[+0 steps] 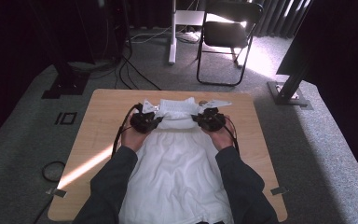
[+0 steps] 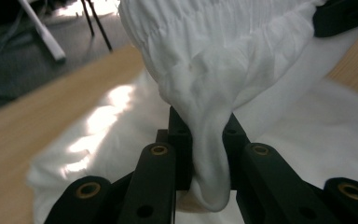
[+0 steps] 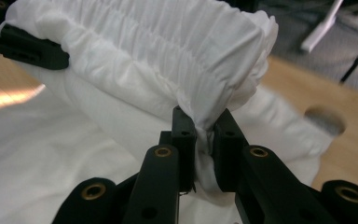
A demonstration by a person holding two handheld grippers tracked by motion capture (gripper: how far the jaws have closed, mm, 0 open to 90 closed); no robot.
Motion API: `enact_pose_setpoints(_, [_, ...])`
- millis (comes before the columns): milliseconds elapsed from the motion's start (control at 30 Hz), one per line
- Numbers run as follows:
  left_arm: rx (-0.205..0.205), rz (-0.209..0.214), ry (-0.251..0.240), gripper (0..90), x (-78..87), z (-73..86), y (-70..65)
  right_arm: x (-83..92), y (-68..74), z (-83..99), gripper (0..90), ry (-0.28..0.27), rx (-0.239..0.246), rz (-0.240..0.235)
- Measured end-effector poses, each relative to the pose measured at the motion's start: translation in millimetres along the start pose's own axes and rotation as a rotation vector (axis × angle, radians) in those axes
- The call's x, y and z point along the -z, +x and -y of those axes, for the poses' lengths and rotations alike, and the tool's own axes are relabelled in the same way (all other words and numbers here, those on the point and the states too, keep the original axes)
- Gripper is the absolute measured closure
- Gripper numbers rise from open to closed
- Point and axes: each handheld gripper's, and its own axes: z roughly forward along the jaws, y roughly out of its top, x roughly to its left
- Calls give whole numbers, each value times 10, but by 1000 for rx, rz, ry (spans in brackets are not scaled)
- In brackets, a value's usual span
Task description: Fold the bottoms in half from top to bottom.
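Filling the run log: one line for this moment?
left gripper: shut on white garment | right gripper: shut on white garment | gathered waistband lifted between them | rest lies on table

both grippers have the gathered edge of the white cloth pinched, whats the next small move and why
Probably carry the gathered band toward the person and lay it over the flat part as a fold. The left gripper and right gripper each clamp the white garment at its far edge, lifted off the table.
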Motion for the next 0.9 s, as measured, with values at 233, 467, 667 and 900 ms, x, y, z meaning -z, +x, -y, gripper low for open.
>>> enact_pose_setpoints(233, [-82,30,-156,814,794,-24,-355,773,354,-152,817,-152,149,-55])
enact_pose_setpoints(467, [-80,89,-71,811,887,513,-579,887,657,284,813,-64,195,-130])
enact_pose_setpoints(667, [21,172,86,791,706,1194,-705,604,884,939,805,83,156,-206])
enact_pose_setpoints(900, [84,184,176,789,391,1663,-749,218,945,1440,801,234,70,-232])
